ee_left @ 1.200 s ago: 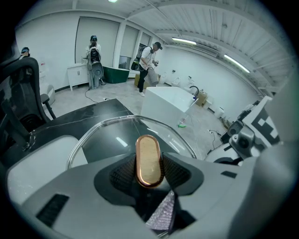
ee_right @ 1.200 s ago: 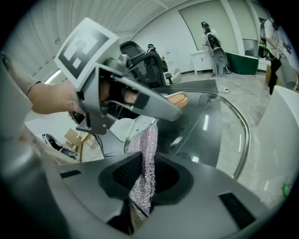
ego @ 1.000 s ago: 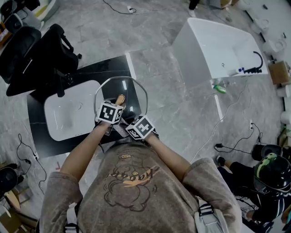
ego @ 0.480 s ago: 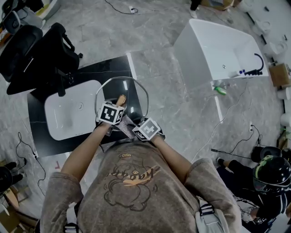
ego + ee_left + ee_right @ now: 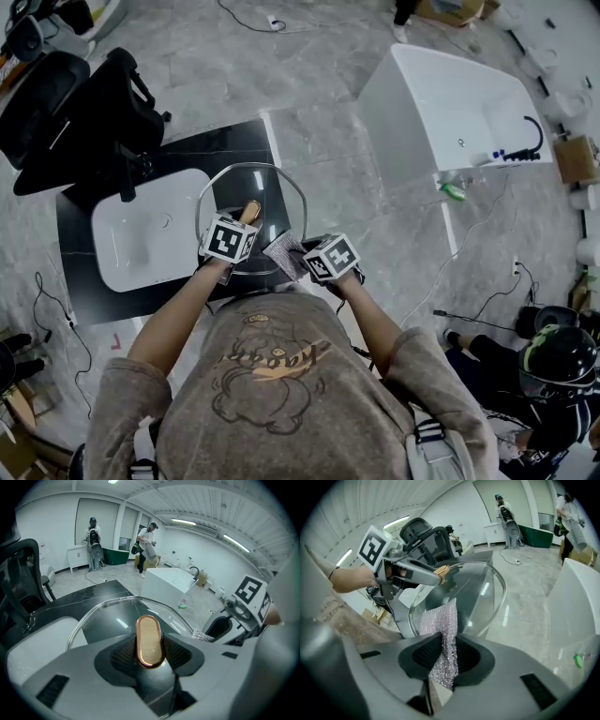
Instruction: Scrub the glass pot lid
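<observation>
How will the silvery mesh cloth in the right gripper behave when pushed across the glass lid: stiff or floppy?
Probably floppy: the mesh cloth bunches into a crumpled fold where the right gripper pinches it. Its open, sparkly weave suggests it is light and would likely drag, not slide, on the glass lid.

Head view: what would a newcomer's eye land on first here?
The big glass pot lid held up at centre, above a black counter, with the left tongs clamped on its bronze-coloured handle. Beside it, the right tongs pinch a glittery silver scrubbing cloth at the lid's near right edge. A white bathtub stands at upper right.
</observation>
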The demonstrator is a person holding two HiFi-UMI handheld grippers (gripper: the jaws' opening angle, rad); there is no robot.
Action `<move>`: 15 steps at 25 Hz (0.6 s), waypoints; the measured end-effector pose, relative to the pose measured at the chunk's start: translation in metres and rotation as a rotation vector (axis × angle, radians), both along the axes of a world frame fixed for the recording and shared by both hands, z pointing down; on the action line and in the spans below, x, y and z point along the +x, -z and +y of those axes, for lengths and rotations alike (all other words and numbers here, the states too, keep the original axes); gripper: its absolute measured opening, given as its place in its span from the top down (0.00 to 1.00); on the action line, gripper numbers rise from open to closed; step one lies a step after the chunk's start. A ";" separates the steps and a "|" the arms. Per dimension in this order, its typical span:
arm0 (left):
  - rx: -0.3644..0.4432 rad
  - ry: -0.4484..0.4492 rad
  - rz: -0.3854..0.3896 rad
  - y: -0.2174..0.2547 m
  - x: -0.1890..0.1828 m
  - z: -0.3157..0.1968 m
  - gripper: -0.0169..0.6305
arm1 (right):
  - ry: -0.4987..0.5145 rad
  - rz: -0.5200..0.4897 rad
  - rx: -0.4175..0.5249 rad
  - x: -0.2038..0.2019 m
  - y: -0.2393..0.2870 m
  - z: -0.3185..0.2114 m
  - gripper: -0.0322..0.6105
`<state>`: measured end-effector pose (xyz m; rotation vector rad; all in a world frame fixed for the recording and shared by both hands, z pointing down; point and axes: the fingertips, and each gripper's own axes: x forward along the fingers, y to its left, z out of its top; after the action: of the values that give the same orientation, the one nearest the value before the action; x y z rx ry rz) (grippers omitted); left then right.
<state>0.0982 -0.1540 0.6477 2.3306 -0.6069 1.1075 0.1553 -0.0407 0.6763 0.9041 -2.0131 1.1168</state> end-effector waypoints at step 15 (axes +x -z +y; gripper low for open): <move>0.021 -0.005 0.005 0.003 0.000 0.000 0.68 | -0.177 0.012 -0.025 0.075 -0.002 -0.039 0.81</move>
<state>0.0978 -0.1544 0.6452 2.3534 -0.6142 1.1021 0.2300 -0.0795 0.6782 1.0909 -1.9345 1.2257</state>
